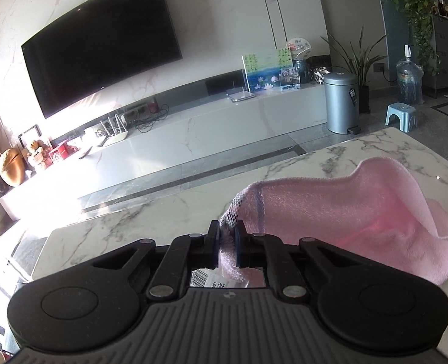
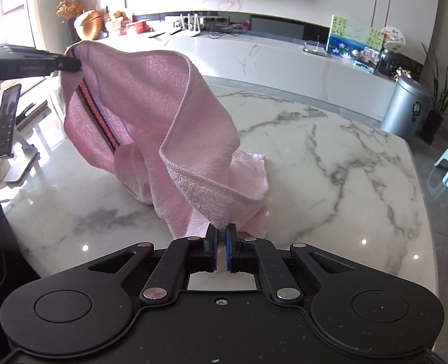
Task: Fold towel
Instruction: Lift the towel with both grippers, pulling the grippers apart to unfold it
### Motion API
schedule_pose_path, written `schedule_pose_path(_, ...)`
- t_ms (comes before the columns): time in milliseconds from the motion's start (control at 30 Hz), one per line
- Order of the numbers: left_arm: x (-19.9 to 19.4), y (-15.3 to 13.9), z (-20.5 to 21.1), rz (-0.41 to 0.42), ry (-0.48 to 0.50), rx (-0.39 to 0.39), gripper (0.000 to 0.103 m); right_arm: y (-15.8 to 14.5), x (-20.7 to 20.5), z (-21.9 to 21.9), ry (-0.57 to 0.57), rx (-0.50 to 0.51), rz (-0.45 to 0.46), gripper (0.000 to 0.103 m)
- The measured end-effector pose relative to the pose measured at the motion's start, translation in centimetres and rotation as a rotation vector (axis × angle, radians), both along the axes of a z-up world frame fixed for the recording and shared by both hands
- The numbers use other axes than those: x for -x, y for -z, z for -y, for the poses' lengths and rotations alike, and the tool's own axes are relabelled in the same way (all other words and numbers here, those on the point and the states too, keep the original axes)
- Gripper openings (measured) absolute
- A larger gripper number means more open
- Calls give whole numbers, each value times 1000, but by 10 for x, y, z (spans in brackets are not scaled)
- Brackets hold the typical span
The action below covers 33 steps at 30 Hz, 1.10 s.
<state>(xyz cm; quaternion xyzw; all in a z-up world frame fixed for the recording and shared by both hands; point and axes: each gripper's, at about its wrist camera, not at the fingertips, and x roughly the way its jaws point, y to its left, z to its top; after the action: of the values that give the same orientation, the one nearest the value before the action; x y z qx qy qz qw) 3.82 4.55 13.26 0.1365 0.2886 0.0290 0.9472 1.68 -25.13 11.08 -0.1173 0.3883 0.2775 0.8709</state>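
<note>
A pink towel (image 2: pixel 151 103) with a dark striped band hangs between my two grippers above the white marble table (image 2: pixel 330 163). My left gripper (image 1: pixel 226 230) is shut on the towel's striped corner; the towel (image 1: pixel 345 209) stretches off to the right in the left wrist view. My right gripper (image 2: pixel 221 232) is shut on another edge of the towel, close to the table. The left gripper (image 2: pixel 72 65) also shows at the upper left of the right wrist view, holding its corner high. The towel's lower folds rest bunched on the table.
A phone on a stand (image 2: pixel 7 121) and a board lie at the table's left end. Beyond the table stand a TV console (image 1: pixel 193 121), a grey bin (image 1: pixel 342 103), a blue stool (image 1: pixel 401 115) and a water bottle (image 1: pixel 409 82).
</note>
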Motion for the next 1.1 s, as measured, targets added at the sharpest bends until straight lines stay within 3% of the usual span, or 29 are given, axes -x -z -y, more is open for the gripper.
schedule_pose_path(200, 6, 1, -8, -5, -23, -24, 8, 2, 39, -13, -88, 8, -53, 4)
schedule_pose_path(433, 17, 7, -15, -10, -30, -28, 8, 4, 42, -11, -127, 66, -66, 12)
schedule_pose_path(567, 19, 16, -19, -26, -37, -7, 8, 6, 40, -5, -139, 131, -63, 31)
schedule_pose_path(733, 14, 29, -24, -63, -43, 13, 8, 9, 17, 3, -95, 177, -62, 32)
schedule_pose_path(1100, -3, 44, -31, -161, -33, 28, 8, 21, -51, -16, -158, 237, -54, 32)
